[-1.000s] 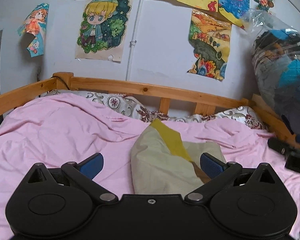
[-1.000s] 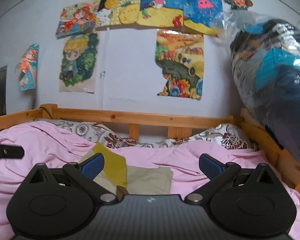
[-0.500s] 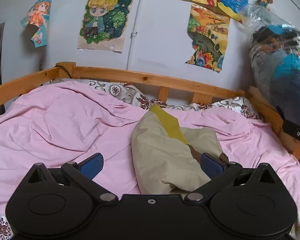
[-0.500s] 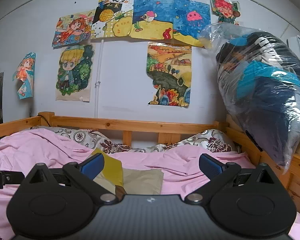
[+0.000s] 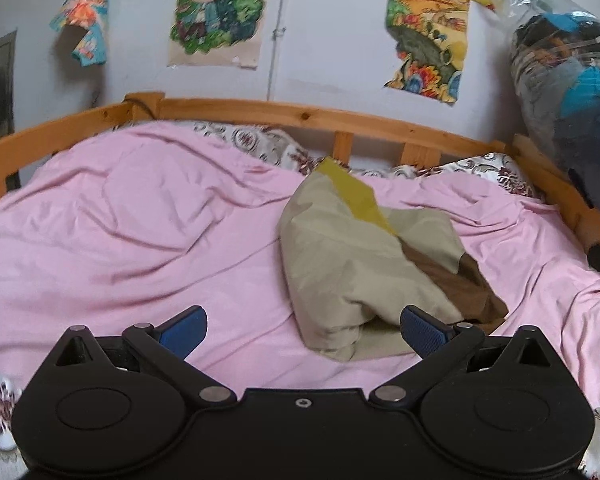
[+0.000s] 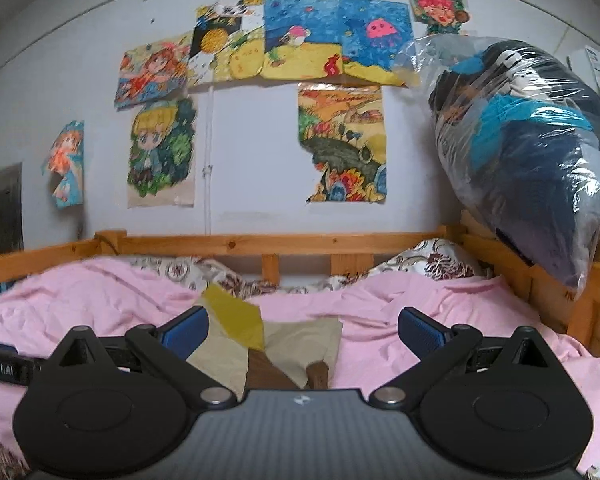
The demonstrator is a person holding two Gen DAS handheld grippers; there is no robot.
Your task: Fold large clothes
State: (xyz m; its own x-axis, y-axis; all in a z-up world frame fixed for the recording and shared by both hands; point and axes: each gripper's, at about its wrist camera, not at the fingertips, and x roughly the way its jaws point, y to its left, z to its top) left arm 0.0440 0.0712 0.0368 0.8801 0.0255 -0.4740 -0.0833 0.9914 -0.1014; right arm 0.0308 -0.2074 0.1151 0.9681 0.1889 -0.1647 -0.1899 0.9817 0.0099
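- Here, the garment (image 5: 352, 264) lies as a folded beige bundle on the pink sheet (image 5: 112, 232), in front of the headboard (image 5: 300, 114). It has a yellow panel at its headboard end and brown cloth at its near right edge.
- Left gripper (image 5: 302, 326): jaws wide apart and empty. Its right pad (image 5: 422, 330) sits just beside the bundle's near edge; whether the two touch cannot be told.
- Right gripper (image 6: 302, 326): jaws wide apart and empty. It hangs above the bundle's near end, looking level at the wall over the headboard.
- Change from a second ago: in the left view, more of the sheet and the whole bundle now show, so the left gripper has pulled back from the headboard or tipped downward. In the right view, more wall and less bed show, so the right gripper has risen or tipped up. The bundle keeps its shape and place.
- Meaning, as a judgement: both grippers have let go and are backing off, so this fold looks finished or close to it.
- Axis: the long axis runs from the near edge towards the headboard, leaning slightly left. The yellow end points at the headboard; the thick rolled end faces the grippers.
- A clear bag (image 6: 532, 152) of clothes sits at the headboard's right corner.
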